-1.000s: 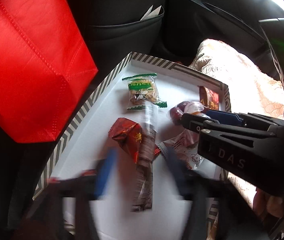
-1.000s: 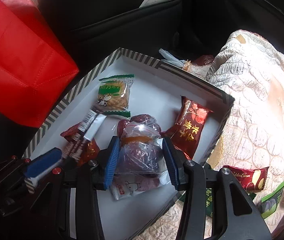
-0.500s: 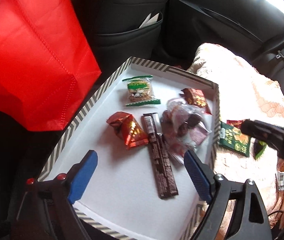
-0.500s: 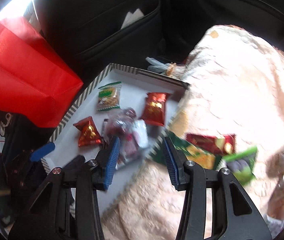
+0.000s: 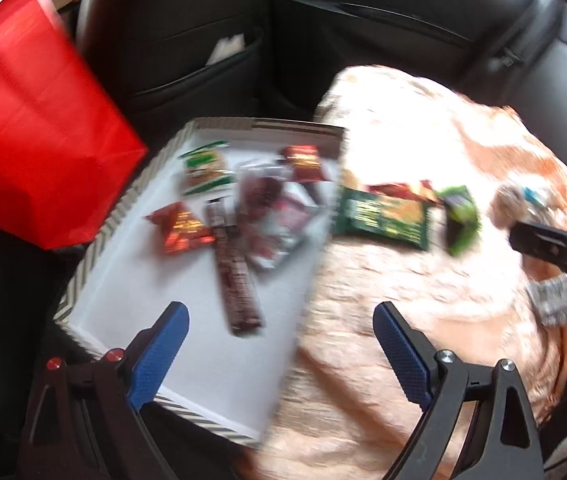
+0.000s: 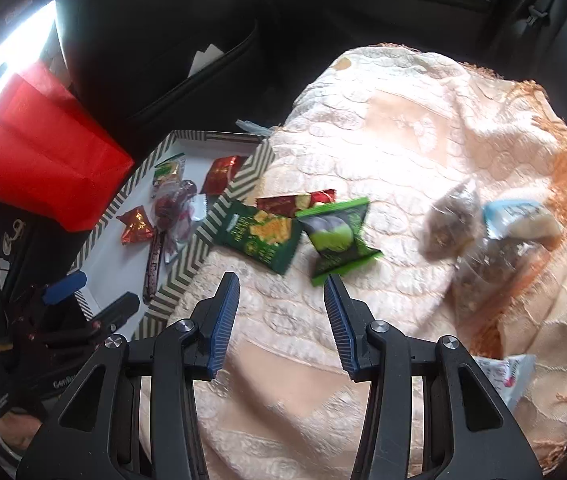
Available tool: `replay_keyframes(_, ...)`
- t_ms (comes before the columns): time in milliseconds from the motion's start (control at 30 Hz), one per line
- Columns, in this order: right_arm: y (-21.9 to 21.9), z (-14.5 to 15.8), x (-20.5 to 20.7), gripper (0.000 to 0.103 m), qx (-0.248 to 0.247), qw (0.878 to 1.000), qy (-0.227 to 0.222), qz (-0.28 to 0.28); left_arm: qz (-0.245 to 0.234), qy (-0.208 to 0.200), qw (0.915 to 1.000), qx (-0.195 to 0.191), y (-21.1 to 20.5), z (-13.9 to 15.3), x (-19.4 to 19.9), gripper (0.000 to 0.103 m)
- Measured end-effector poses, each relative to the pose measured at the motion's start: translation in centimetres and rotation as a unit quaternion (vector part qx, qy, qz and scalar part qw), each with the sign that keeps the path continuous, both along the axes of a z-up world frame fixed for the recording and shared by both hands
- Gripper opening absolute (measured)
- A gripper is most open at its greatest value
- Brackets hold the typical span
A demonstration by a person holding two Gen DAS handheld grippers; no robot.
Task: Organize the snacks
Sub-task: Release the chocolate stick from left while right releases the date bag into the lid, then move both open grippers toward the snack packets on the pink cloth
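Note:
A white tray with a striped rim [image 5: 95, 256] [image 6: 187, 276] holds several snacks: a long dark bar [image 5: 237, 276], a red triangular pack [image 5: 177, 226], a green biscuit pack [image 5: 203, 168], a clear bag of dark sweets [image 5: 267, 216] and a red packet [image 5: 303, 162]. On the peach cloth lie a dark green cracker pack [image 6: 261, 236], a bright green pack [image 6: 337, 236] and a red pack [image 6: 295, 204]. My left gripper [image 5: 279, 322] is open and empty above the tray's near right rim. My right gripper [image 6: 281, 292] is open and empty above the cloth, just short of the green packs.
A red fabric bag [image 5: 31, 128] stands left of the tray. Dark car seat backs rise behind. More wrapped snacks [image 6: 479, 224] lie on the cloth at the right, a white packet [image 6: 507, 372] near its front edge.
Both grippers have pulled back from the tray and swung right. The right gripper let go of the clear bag of sweets, which now lies in the tray, and moved over the cloth.

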State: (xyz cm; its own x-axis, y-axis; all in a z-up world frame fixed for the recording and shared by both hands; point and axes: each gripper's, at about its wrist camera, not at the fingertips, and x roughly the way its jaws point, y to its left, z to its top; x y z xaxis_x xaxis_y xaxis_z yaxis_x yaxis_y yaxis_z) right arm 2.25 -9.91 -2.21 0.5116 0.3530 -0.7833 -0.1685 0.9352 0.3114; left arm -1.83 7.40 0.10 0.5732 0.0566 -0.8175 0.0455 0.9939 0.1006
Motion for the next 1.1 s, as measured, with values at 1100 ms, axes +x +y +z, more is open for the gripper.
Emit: replay_keyframes(1100,-7.0,0.2,-1.9,0.044,0.015,0.997,-0.011,-0.075,-0.042,0.051,0.997,-0.04,-2.4,2.2,8.7,0.095)
